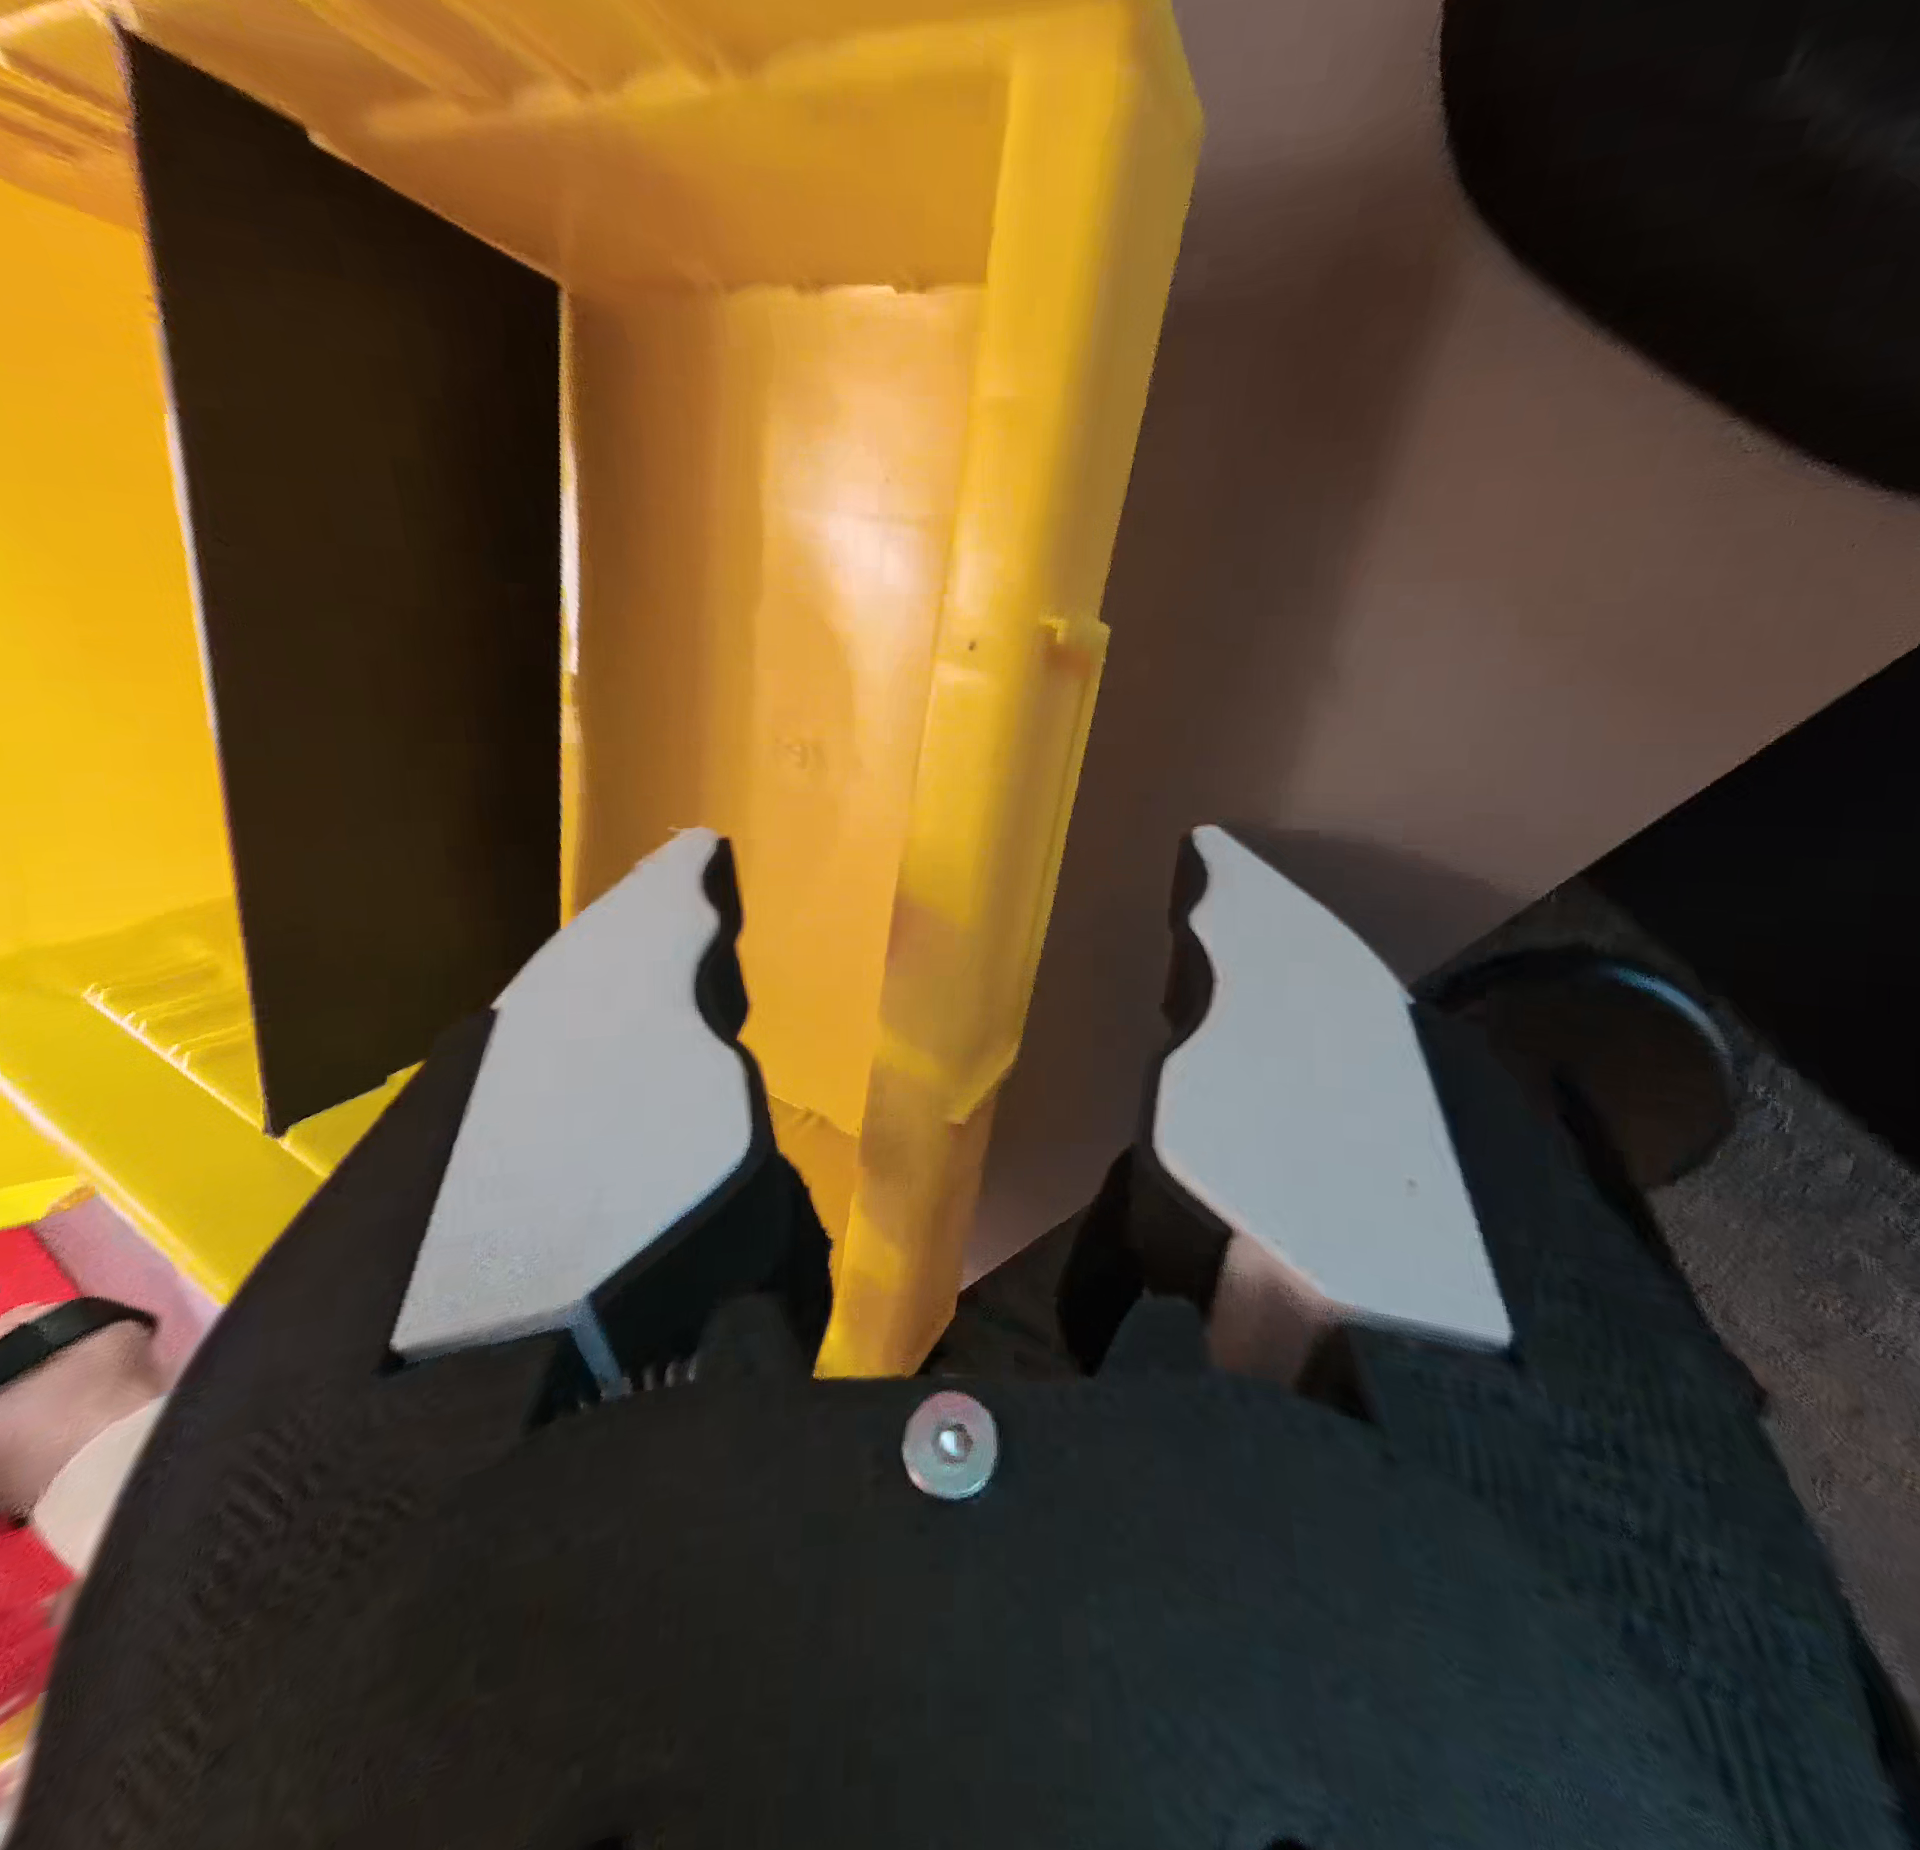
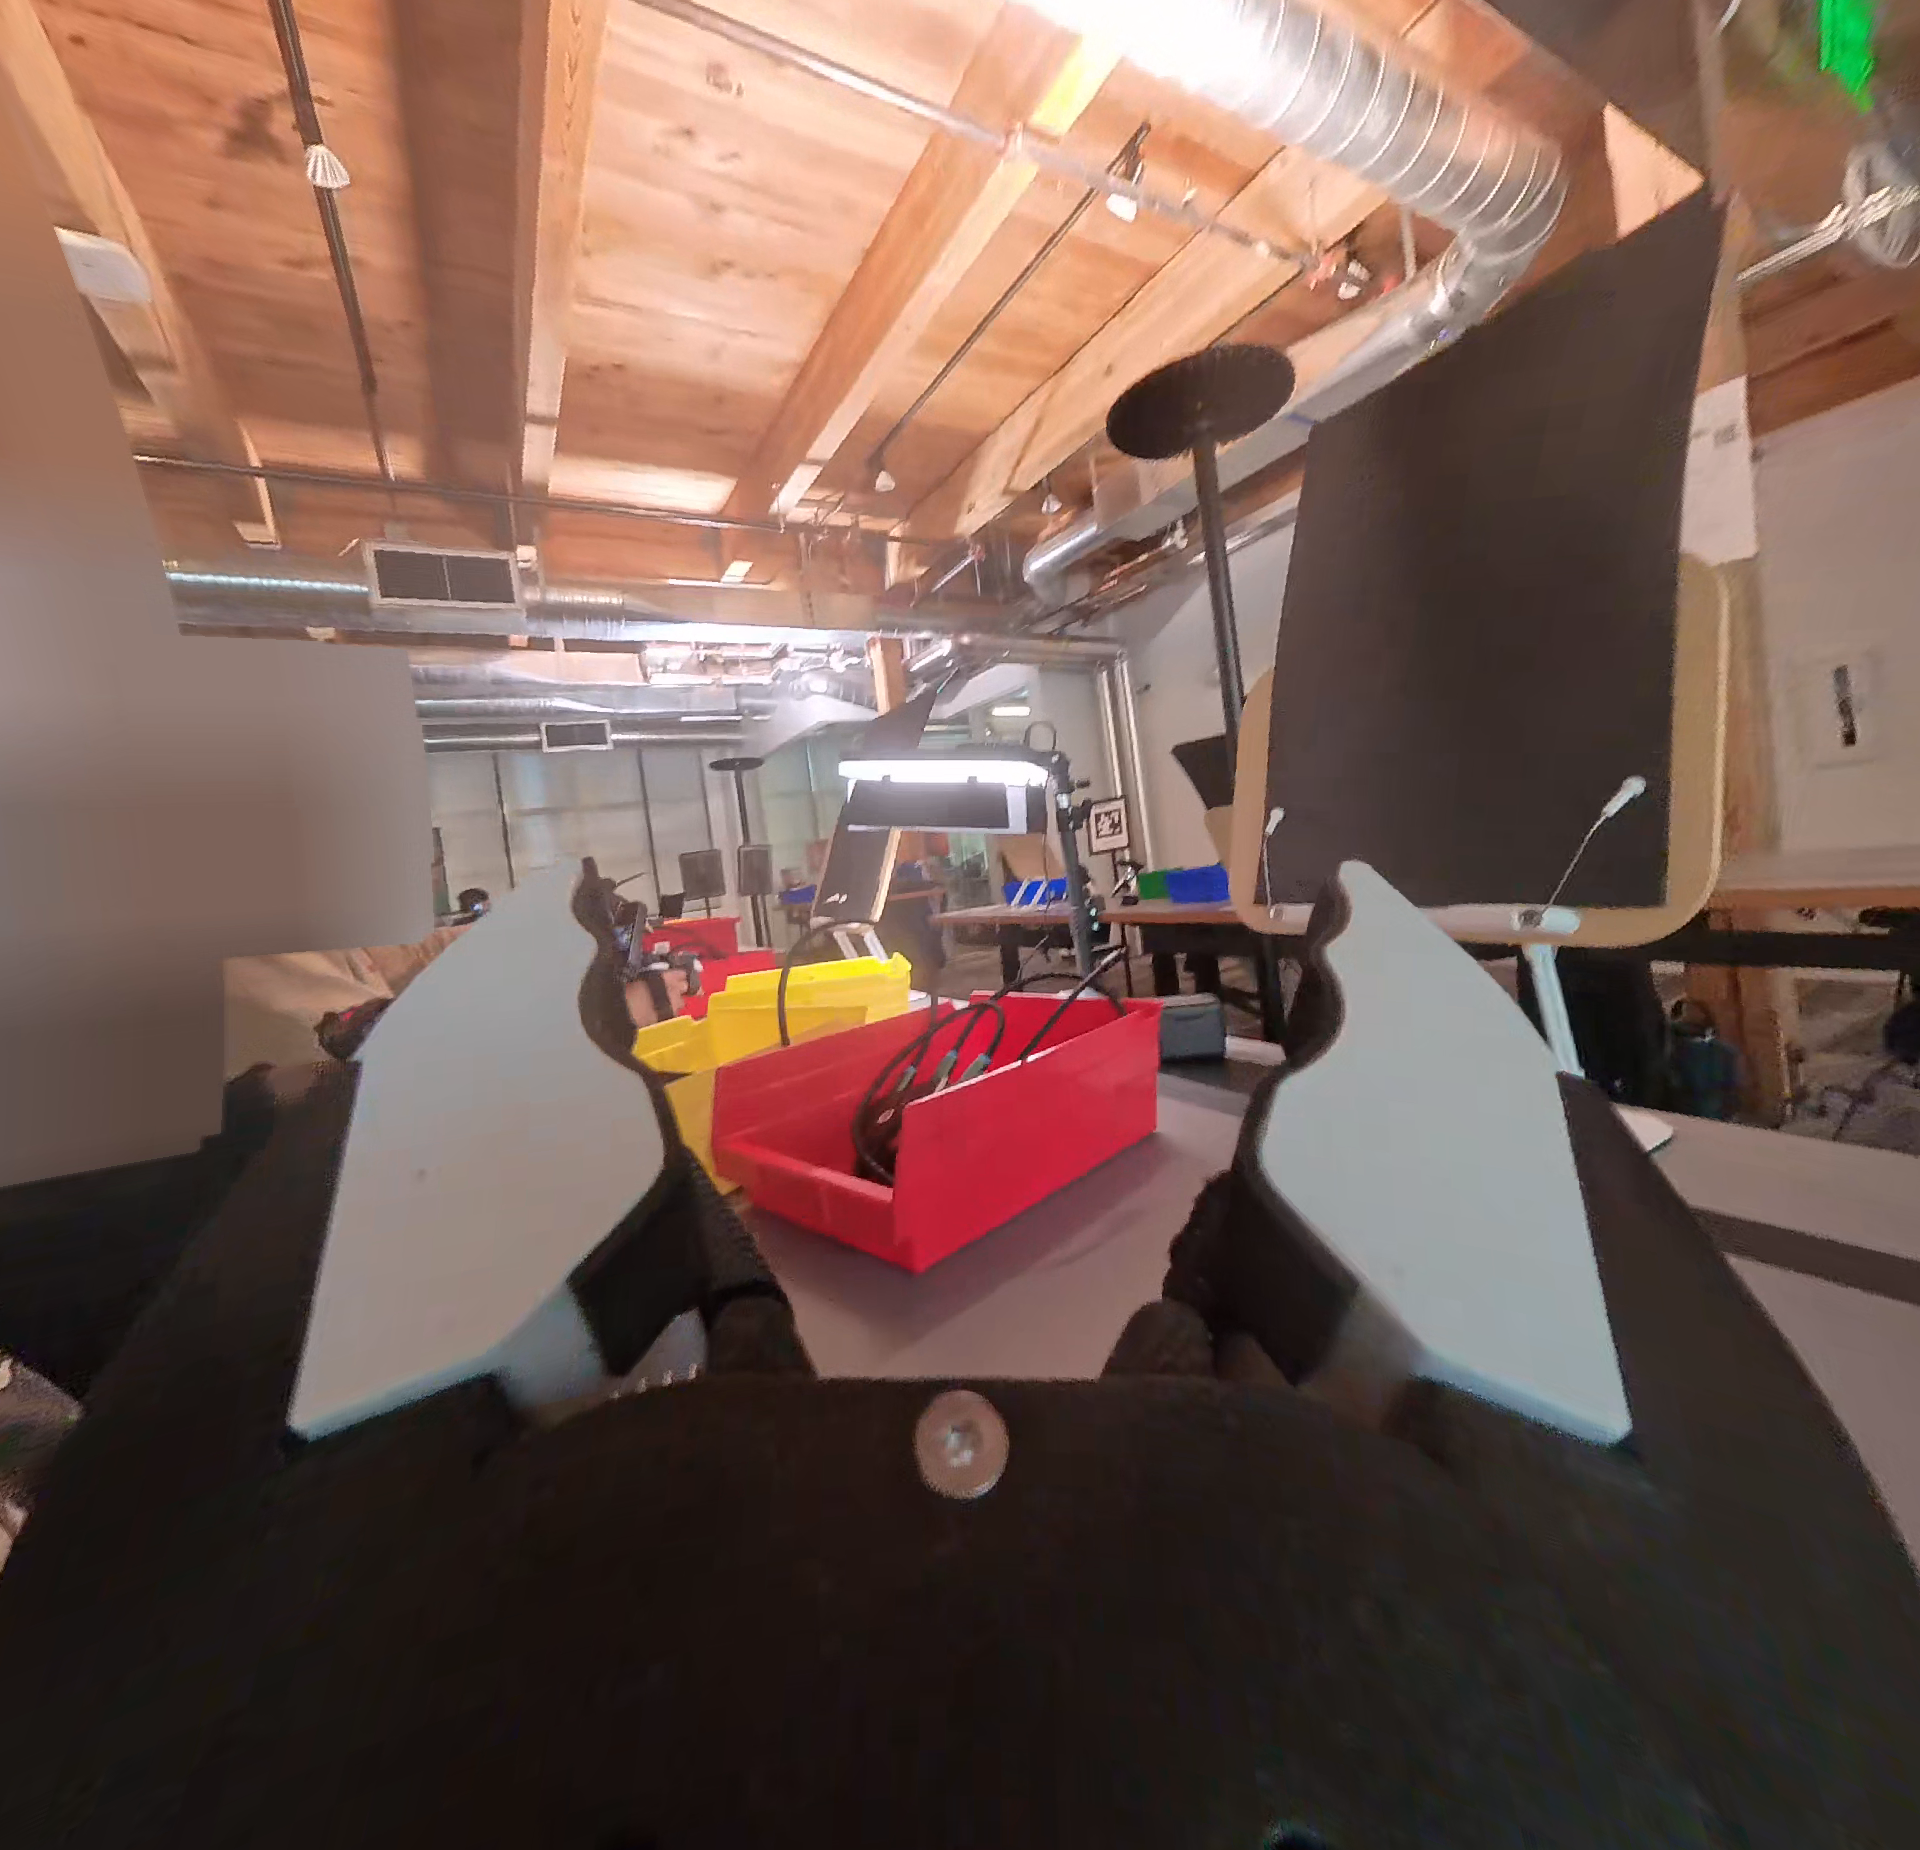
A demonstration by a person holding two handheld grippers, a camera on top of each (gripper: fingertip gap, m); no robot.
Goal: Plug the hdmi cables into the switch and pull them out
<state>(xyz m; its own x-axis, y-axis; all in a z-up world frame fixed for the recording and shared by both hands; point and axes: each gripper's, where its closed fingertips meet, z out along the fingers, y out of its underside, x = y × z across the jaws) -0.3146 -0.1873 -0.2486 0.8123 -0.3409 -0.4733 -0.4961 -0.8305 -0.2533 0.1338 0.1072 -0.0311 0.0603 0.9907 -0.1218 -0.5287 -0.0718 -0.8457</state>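
In the right wrist view, black HDMI cables lie coiled in a red bin on the grey table. My right gripper is open and empty, held low over the table in front of the red bin. In the left wrist view, my left gripper is open and empty, close against a yellow bin whose corner edge runs between the jaws. A flat black panel stands inside the yellow bin; I cannot tell whether it is the switch.
Yellow bins stand behind the red bin to the left. A black chair back rises at the right, with a lamp behind the bins. A black rounded shape is at the upper right in the left wrist view.
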